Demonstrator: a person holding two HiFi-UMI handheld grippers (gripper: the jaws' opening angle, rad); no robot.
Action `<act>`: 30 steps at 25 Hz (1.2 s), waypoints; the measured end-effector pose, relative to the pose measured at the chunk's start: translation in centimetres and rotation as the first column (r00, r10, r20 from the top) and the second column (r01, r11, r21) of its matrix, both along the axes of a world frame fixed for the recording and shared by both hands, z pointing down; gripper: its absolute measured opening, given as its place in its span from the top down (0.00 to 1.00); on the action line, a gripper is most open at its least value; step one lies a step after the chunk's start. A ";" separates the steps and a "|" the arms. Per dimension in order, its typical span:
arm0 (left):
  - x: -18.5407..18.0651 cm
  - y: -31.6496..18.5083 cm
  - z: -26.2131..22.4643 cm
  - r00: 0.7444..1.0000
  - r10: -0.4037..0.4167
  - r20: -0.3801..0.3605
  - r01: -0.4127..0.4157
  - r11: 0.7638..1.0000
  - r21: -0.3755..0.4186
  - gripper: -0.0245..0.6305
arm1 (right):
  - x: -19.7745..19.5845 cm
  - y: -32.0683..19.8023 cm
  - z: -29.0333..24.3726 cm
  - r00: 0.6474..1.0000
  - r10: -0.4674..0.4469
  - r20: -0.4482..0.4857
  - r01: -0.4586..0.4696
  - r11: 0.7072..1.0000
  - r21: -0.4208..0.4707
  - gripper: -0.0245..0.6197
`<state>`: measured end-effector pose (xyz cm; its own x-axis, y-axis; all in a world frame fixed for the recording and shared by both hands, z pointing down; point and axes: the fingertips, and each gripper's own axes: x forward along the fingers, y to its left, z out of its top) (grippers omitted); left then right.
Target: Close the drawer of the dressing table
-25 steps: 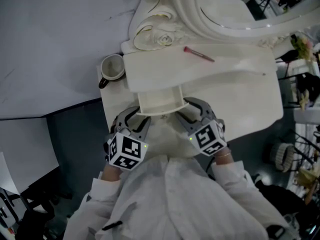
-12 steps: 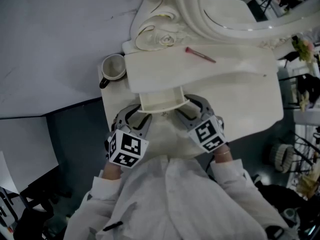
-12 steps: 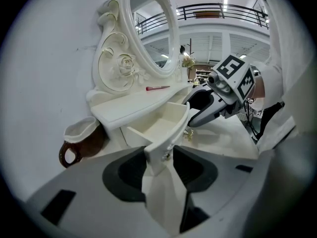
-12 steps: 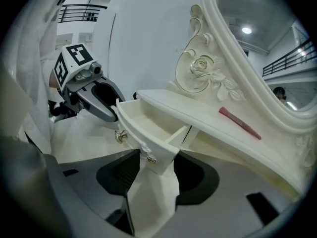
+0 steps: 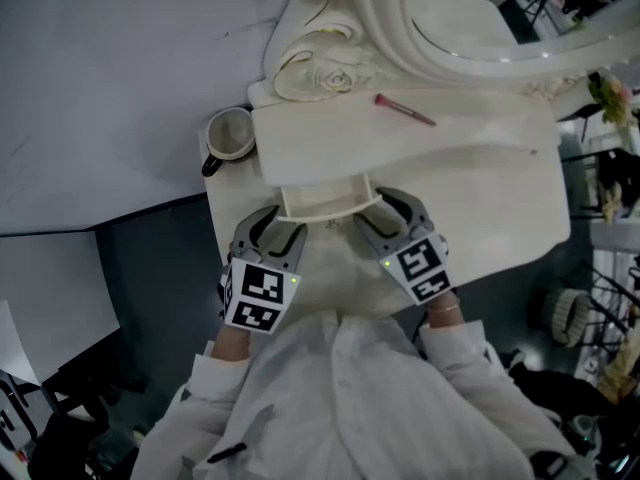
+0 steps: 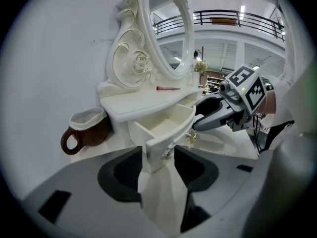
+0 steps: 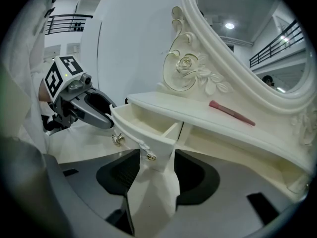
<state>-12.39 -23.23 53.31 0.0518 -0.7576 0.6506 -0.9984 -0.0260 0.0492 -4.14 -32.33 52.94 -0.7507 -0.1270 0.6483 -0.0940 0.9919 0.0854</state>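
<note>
The white dressing table's drawer (image 5: 320,200) stands partly pulled out under the tabletop (image 5: 450,168). My left gripper (image 5: 275,220) is at the left end of the drawer front. In the left gripper view that corner of the drawer (image 6: 166,125) stands between the left gripper's (image 6: 157,157) jaws with gaps on both sides; the jaws have just been opening. My right gripper (image 5: 385,210) is at the right end. The drawer (image 7: 143,125) corner with a small knob lies between the right gripper's (image 7: 151,162) spread jaws.
A brown mug (image 5: 228,136) stands on the table's left corner beside the drawer. A pink stick (image 5: 405,110) lies on the upper shelf. The ornate mirror frame (image 5: 400,28) rises behind. Clutter and a dark floor surround the table.
The drawer front sits a little further in under the tabletop. Both grippers have followed it towards the table, and their marker cubes have rolled slightly.
</note>
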 end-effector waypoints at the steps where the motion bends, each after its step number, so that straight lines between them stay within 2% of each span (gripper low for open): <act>1: -0.1 0.0 0.0 1.000 -0.007 0.001 0.007 1.000 0.004 0.68 | 0.0 0.0 0.0 1.000 -0.001 0.001 0.001 1.000 0.000 0.65; 21: -1.4 -1.2 -0.1 1.000 -0.026 -0.015 0.026 1.000 0.002 0.66 | -1.2 -1.4 0.0 0.999 0.033 0.030 -0.034 0.999 0.006 0.65; 30: -1.8 -1.6 0.1 0.999 -0.042 -0.031 0.043 0.999 0.014 0.66 | -1.6 -1.8 0.1 0.998 0.053 0.035 -0.052 0.998 -0.024 0.65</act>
<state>-14.23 -24.83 53.39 0.0394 -0.7690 0.6380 -0.9967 0.0153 0.0800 -5.71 -34.09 52.99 -0.7663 -0.1521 0.6243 -0.1486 0.9872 0.0581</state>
